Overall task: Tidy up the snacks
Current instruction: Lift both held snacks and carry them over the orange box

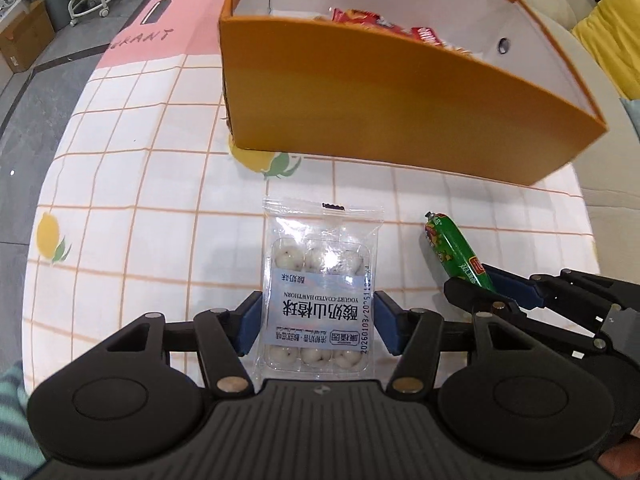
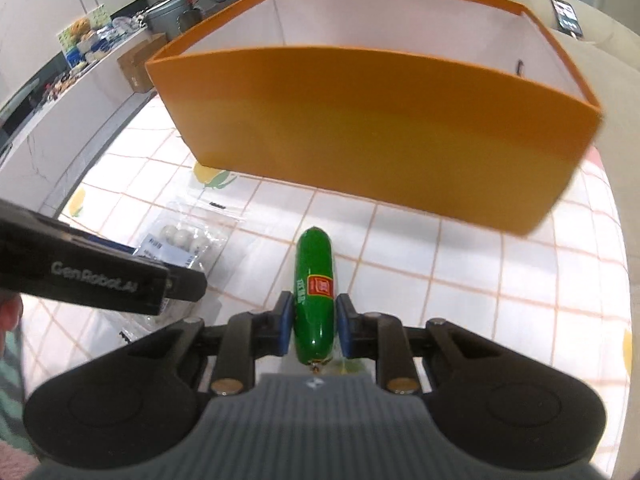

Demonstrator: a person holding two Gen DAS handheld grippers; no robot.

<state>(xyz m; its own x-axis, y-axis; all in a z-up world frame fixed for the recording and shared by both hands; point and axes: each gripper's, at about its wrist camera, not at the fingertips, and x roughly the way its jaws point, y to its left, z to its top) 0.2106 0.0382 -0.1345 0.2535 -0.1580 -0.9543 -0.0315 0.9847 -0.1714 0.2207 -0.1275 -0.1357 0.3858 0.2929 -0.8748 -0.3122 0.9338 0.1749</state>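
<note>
Blue-padded black fingers of the left gripper [image 1: 317, 322] stand on either side of a clear plastic packet of white yogurt-coated hawthorn balls [image 1: 320, 288], the pads at or just against its edges; whether they already press on it I cannot tell from the left wrist view, though the packet looks framed for a grasp and lies flat on the surface. Beside it, the right gripper [image 2: 313, 330] has its fingers closed on a green plastic-wrapped sausage stick with a red label [image 2: 315, 300], clamped near its lower end so that most of its length points forward toward the box. Both snacks sit over a white checked cloth with orange lines and lemon prints [image 1: 140, 240] that covers the surface. Just beyond them stands a large orange cardboard box with a white inside [image 1: 400, 120], its near wall facing both cameras. Over its rim the left wrist view shows a few red snack wrappers [image 1: 372, 20] already lying inside, so part of the sorting appears done. What remains, by my reading, is to carry these two items over the near wall and let them go inside; no other loose snacks show on the cloth in either view, so the task looks close to its end, though the far side of the surface is hidden behind the box.
</note>
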